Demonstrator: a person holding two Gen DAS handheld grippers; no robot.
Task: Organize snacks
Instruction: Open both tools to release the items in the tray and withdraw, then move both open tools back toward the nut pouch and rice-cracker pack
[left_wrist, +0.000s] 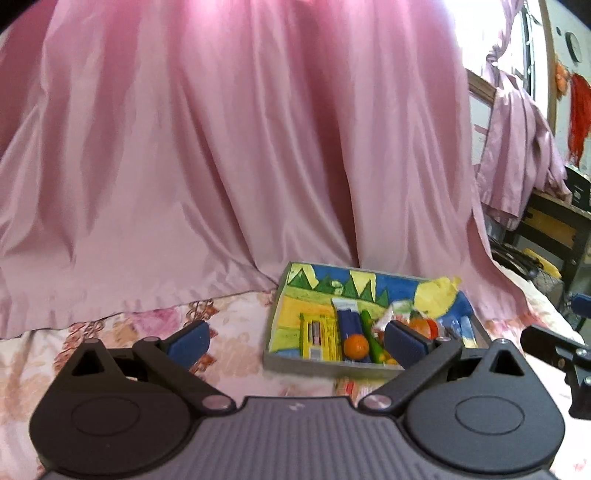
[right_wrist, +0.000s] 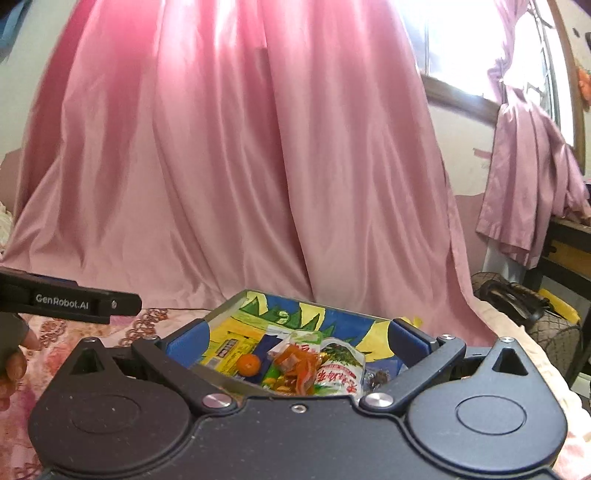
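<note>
A shallow tray (left_wrist: 295, 360) with a painted blue, green and yellow bottom lies on the floral bedspread. It holds an orange (left_wrist: 356, 346), a yellow packet (left_wrist: 320, 338), a dark blue packet (left_wrist: 350, 322) and other snacks. My left gripper (left_wrist: 297, 341) is open and empty, low over the bed just left of and before the tray. My right gripper (right_wrist: 299, 341) is open and empty, hovering over the tray (right_wrist: 229, 304), above the orange (right_wrist: 248, 364), a white printed bag (right_wrist: 338, 369) and an orange wrapper (right_wrist: 299, 365).
A pink curtain (left_wrist: 221, 147) hangs right behind the tray. A dark desk (left_wrist: 554, 221) with draped pink cloth stands at the right. A black bag (right_wrist: 517, 299) lies beside the bed. The left gripper's body (right_wrist: 70, 299) and a hand show at the left in the right wrist view.
</note>
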